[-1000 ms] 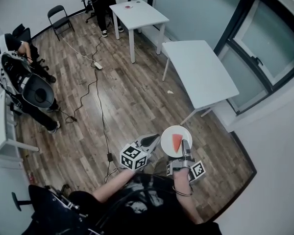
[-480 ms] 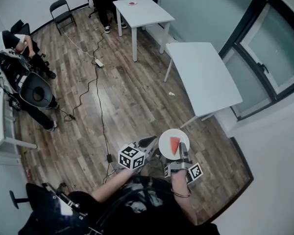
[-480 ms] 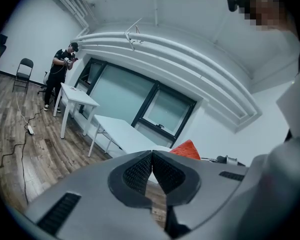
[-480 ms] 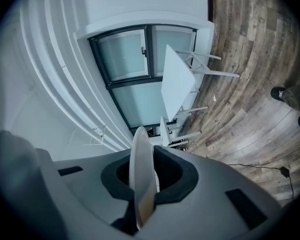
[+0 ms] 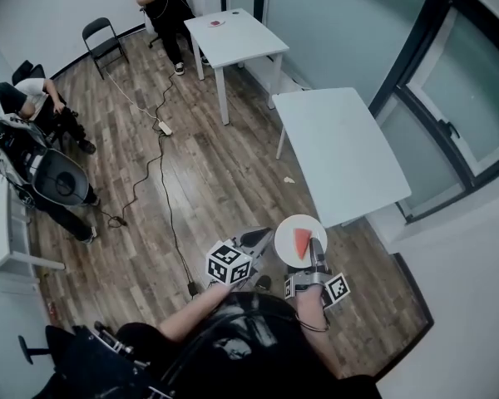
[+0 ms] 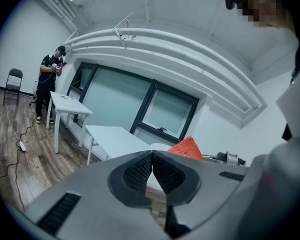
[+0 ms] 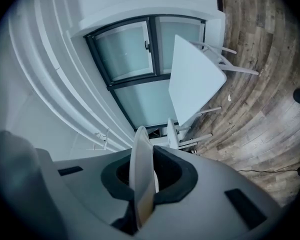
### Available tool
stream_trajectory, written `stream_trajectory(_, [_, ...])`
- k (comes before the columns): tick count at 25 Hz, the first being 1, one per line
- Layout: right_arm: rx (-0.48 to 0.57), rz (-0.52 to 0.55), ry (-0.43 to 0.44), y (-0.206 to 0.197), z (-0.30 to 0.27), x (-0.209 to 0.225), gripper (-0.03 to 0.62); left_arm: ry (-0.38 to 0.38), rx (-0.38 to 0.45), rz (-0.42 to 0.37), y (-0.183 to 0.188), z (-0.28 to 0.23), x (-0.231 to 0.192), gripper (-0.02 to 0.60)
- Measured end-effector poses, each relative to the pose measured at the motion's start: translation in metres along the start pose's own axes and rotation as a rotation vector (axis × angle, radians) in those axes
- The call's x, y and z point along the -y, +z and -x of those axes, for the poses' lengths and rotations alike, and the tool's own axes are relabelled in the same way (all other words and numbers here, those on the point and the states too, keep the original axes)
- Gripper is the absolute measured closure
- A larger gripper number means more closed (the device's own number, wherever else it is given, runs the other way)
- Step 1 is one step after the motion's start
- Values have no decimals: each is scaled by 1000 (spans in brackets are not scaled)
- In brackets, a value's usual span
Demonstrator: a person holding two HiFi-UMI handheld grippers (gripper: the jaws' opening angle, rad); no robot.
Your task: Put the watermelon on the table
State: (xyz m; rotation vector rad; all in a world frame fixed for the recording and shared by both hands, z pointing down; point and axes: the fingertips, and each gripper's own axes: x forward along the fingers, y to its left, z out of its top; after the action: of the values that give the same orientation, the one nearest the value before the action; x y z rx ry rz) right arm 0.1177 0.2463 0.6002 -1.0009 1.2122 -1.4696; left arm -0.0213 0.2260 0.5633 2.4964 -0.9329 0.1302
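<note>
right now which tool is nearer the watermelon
Right. The right tool grips the rim of the plate, just beside the watermelon lying on it; the left tool, shut and empty, sits off the plate's left edge.

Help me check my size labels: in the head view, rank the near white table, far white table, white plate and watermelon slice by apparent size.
1. near white table
2. far white table, farther off, so true size is unsure
3. white plate, close to the camera
4. watermelon slice, on the plate
</note>
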Motion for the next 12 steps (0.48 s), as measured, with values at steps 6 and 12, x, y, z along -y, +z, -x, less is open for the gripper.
stream_trajectory(6, [-47, -11, -24, 18, -58, 10, 569, 24, 0, -29, 11, -36, -23, 578])
stream_trajectory(12, [-16, -26, -46, 26, -105, 22, 569, -4, -38, -35, 22, -70, -66, 578])
